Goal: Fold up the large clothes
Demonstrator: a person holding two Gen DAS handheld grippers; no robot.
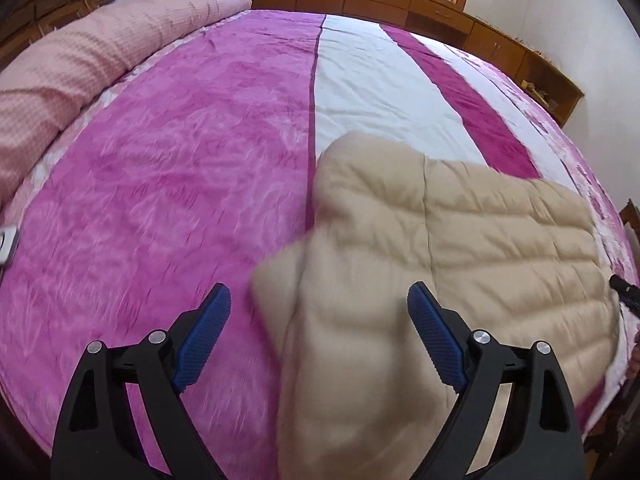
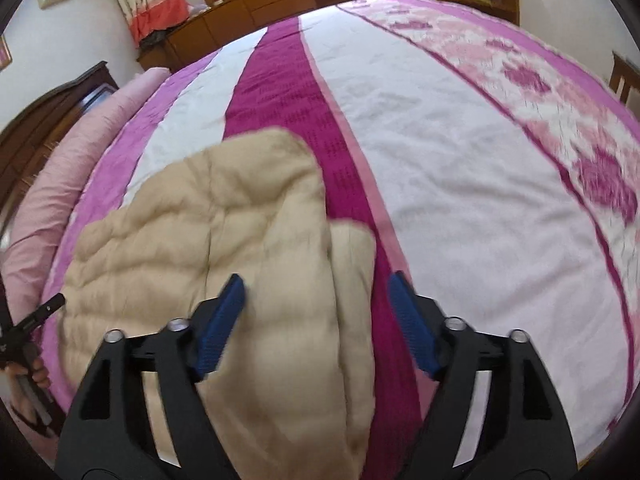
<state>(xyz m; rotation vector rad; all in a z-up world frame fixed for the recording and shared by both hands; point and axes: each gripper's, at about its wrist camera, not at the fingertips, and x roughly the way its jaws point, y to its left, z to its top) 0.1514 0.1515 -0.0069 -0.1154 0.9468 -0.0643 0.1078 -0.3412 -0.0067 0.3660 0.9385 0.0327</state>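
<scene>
A beige quilted jacket point(image 1: 460, 240) lies on the bed with its sides folded in; it also shows in the right wrist view point(image 2: 208, 232). My left gripper point(image 1: 319, 296) is open, its blue pads point(image 1: 208, 328) spread above the jacket's near left part, holding nothing. My right gripper point(image 2: 316, 286) is open above the jacket's near right edge, its pads point(image 2: 412, 320) apart and empty. The tip of the right gripper shows at the left view's right edge point(image 1: 624, 288). The left gripper's tip shows at the right view's left edge point(image 2: 44, 312). The jacket's near end is hidden below the grippers.
The bed is covered by a magenta, white and pink striped blanket point(image 1: 160, 180), also in the right wrist view point(image 2: 460, 180). A rolled pink quilt point(image 1: 72, 76) lies along the headboard side. Wooden cabinets point(image 1: 400, 4) line the far wall under a window.
</scene>
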